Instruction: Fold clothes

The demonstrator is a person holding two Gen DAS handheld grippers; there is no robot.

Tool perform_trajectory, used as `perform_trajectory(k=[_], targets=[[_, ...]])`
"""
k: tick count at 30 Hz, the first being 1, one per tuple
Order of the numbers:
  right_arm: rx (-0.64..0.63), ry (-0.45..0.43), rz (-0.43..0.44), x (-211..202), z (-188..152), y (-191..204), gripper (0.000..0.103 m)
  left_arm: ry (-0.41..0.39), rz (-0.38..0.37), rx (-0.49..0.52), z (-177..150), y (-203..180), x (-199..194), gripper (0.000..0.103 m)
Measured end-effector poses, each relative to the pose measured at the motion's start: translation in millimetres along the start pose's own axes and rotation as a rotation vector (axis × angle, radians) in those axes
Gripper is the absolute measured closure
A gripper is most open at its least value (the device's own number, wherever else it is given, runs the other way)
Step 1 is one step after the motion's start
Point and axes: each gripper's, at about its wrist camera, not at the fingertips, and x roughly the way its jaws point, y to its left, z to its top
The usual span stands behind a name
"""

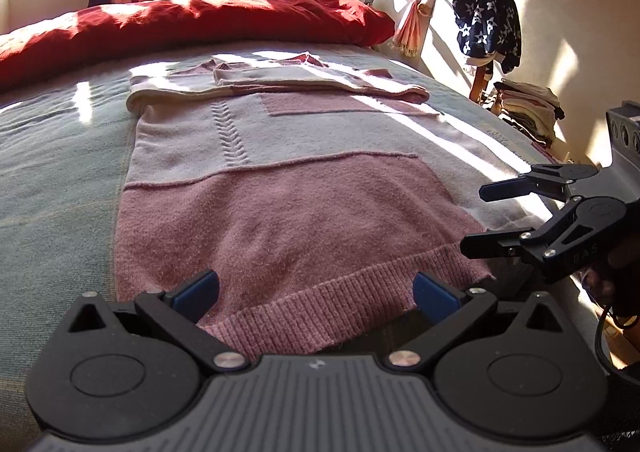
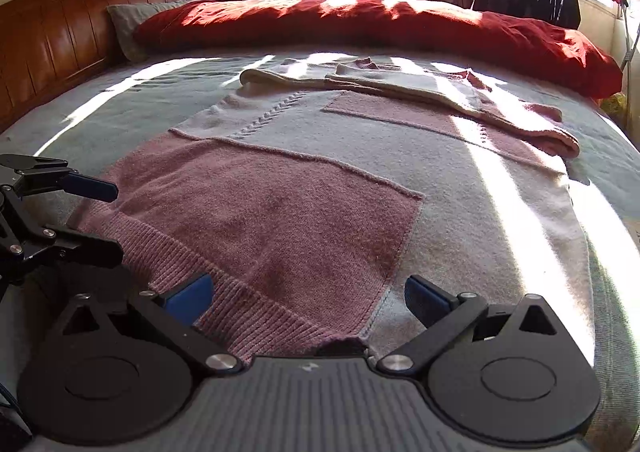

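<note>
**A:** So the knit sweater point(image 1: 264, 188) is flat on the bed point(image 1: 48, 156), sleeves already crossed over the chest up at 12 o'clock, ribbed hem point(image 1: 344, 304) nearest the cameras. The left tongs point(image 1: 316, 290) are spread wide over the hem with nothing in them. Right tongs point(image 2: 308, 294) are the same, gaping over the hem's other end, empty.

**B:** What's the risk from there?

**A:** Mostly the grab, I'd say. That knit looks thick and fuzzy, so a pad point(image 2: 188, 296) could pinch only the top layer and the back would stay behind when the hem gets carried up. If one side grips further in than the other, the fold would probably come out crooked. The crossed sleeves could also slide off if the body gets tugged.

**B:** Anything in the way?

**A:** Not really. A red duvet point(image 2: 400, 24) is bunched along the far side at 12, well apart from the sweater. The chair with a star-print garment point(image 1: 486, 22) and a stack of folded clothes point(image 1: 528, 108) sits off the bed at 2 o'clock. The wooden headboard point(image 2: 60, 32) is at 10 from the right wrist view.
</note>
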Motion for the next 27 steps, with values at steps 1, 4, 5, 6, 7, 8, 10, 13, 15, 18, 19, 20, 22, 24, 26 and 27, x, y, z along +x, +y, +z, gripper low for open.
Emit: perform_trajectory(k=[1, 4, 5, 6, 7, 8, 10, 13, 15, 18, 19, 20, 22, 24, 26, 27], targets=[[0.014, -0.008, -0.010, -6, 0, -6, 0.000, -0.001, 0.001, 0.021, 3, -3, 2, 0.001], [0.051, 0.015, -0.060, -13, -5, -25, 0.000, 0.000, -0.005, 0.070, 10, -13, 11, 0.001], [0.075, 0.035, -0.071, -12, -9, -32, 0.000, 0.004, -0.012, 0.075, 11, -15, 15, 0.001], [0.101, 0.051, -0.073, -13, -14, -37, 0.000, 0.007, -0.020, 0.080, 12, -18, 18, 0.001], [0.124, 0.060, -0.067, -13, -18, -41, 0.000, 0.010, -0.027, 0.085, 13, -20, 22, 0.001], [0.145, 0.066, -0.061, -14, -23, -44, 0.000, 0.023, -0.031, 0.080, 12, -21, 26, 0.001], [0.157, 0.058, -0.058, -19, -30, -46, 0.000, 0.070, -0.013, 0.070, 7, -21, 36, 0.001], [0.157, 0.051, -0.061, -26, -33, -45, 0.000, 0.070, -0.002, 0.119, 0, -26, 34, 0.001], [0.153, 0.047, -0.063, -30, -32, -44, 0.000, 0.068, -0.006, 0.151, 0, -29, 28, 0.001], [0.131, 0.027, -0.080, -33, -27, -41, 0.000, 0.015, 0.027, 0.240, 1, -39, 17, 0.001], [0.118, 0.017, -0.084, -34, -24, -40, 0.000, 0.008, 0.036, 0.288, 1, -44, 16, 0.001], [0.106, 0.008, -0.089, -35, -21, -38, 0.000, 0.002, 0.044, 0.336, 0, -50, 15, 0.001], [0.081, -0.008, -0.104, -38, -18, -36, 0.000, -0.012, 0.061, 0.432, 0, -62, 14, 0.001], [0.062, -0.019, -0.114, -41, -14, -36, 0.000, -0.019, 0.067, 0.533, -4, -75, 18, 0.001], [0.054, -0.031, -0.118, -45, -13, -36, 0.000, -0.017, 0.072, 0.645, -10, -90, 25, 0.001], [0.052, -0.033, -0.120, -47, -12, -37, 0.000, -0.020, 0.078, 0.690, -13, -96, 30, 0.001]])
